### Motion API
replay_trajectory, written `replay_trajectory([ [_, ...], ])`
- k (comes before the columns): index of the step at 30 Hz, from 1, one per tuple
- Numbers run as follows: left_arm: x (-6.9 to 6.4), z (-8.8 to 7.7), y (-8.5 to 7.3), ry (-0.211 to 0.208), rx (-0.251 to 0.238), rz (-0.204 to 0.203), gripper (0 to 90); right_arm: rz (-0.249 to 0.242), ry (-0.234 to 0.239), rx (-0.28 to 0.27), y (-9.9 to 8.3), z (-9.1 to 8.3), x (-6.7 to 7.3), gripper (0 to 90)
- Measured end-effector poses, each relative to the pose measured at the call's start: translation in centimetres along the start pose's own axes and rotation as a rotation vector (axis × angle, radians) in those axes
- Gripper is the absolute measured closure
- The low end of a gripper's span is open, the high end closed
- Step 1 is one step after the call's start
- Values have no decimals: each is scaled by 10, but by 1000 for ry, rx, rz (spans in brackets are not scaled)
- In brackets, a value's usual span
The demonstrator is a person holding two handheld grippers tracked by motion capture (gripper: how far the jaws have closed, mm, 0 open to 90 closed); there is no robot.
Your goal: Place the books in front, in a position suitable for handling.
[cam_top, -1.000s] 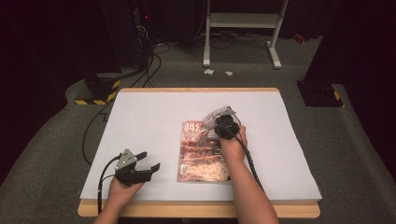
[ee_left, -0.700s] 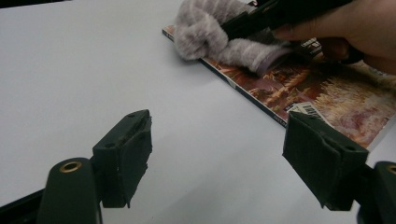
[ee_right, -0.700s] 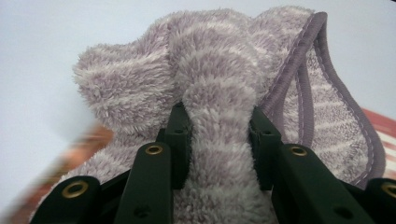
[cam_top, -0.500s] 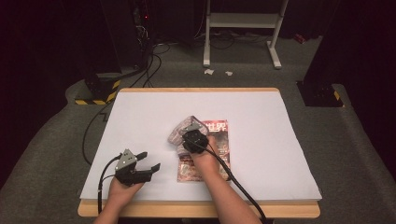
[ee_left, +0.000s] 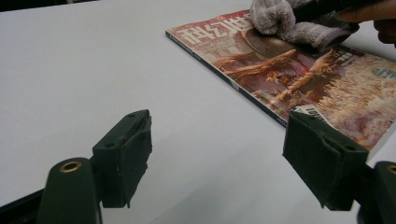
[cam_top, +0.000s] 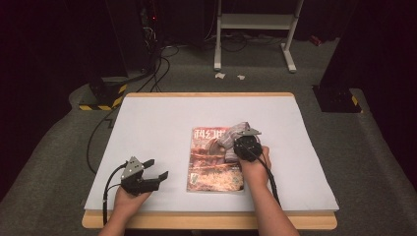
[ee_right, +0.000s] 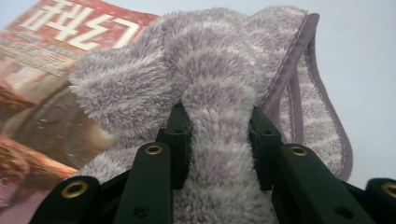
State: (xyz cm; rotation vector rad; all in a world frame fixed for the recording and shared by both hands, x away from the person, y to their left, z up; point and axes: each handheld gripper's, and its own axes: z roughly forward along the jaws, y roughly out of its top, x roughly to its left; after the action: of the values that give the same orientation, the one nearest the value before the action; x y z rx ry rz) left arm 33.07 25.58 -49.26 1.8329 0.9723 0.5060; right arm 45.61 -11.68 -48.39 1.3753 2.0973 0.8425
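The magazine (cam_top: 215, 160) served as the landmark, lying face up a little right of the middle of the white table sheet (cam_top: 147, 123). Well to the left of the magazine, near the front edge of the sheet, the left gripper (cam_top: 158, 170) was held by the person's left hand (cam_top: 129, 195), resting low over the sheet with its cable (cam_top: 105, 189) looping back off the front left of the table. In the left gripper view its two black jaws stood wide apart with only bare sheet between them, released and grasping nothing, and the near corner of the magazine (ee_left: 299, 74) lay just beyond the jaw at the right of that view. On the upper right part of the magazine cover sat the lilac fleece cloth (cam_top: 235, 135), bunched up and partly spilling past the magazine's right edge onto the sheet. The right gripper (cam_top: 242, 138) was above that corner of the magazine, held by the person's right hand (cam_top: 253, 164), whose forearm came in from the front edge of the table. In the right gripper view a thick fold of the cloth (ee_right: 219, 116) rose between the two jaws, with both pads (ee_right: 180, 135) pressed into the pile, so the right gripper was clenched on the cloth, whose stitched hem hung to the right, off the magazine.
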Motion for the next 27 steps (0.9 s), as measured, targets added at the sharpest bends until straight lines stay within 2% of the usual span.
replay_trajectory([
  [4, 0, 0, 0, 1, 2, 0, 239, -37, -29, -2, 2, 1, 8, 676],
  [6, 0, -1, -1, 2, 4, 2, 239, -72, -49, 2, 4, 2, 19, 676],
  [7, 1, -1, -1, 1, 4, 2, 239, -83, -42, 1, 6, 3, 23, 676],
  [9, 1, -1, -1, 1, 3, 2, 239, -106, -15, 7, 9, 6, 37, 676],
  [11, 1, -1, -1, 0, 3, 3, 239, -126, 32, 3, 13, 10, 55, 677],
  [16, 0, -2, -1, -1, 3, 10, 238, -208, 135, -16, 22, 18, 114, 677],
  [18, 0, -3, -1, -1, 0, 12, 239, -218, 160, -17, 24, 19, 129, 677],
  [19, 0, -3, -1, -2, -1, 9, 239, -213, 166, -15, 25, 19, 133, 677],
  [21, -1, -3, -1, -3, -2, 10, 239, -207, 171, -13, 25, 19, 131, 676],
  [23, -1, -2, -1, -3, -2, 11, 239, -199, 158, -10, 22, 16, 122, 676],
  [24, -1, -2, -1, -4, -3, 11, 238, -199, 144, -12, 19, 14, 115, 676],
  [27, -1, -2, -1, -6, -2, 10, 239, -154, 109, -15, 7, 5, 85, 676],
])
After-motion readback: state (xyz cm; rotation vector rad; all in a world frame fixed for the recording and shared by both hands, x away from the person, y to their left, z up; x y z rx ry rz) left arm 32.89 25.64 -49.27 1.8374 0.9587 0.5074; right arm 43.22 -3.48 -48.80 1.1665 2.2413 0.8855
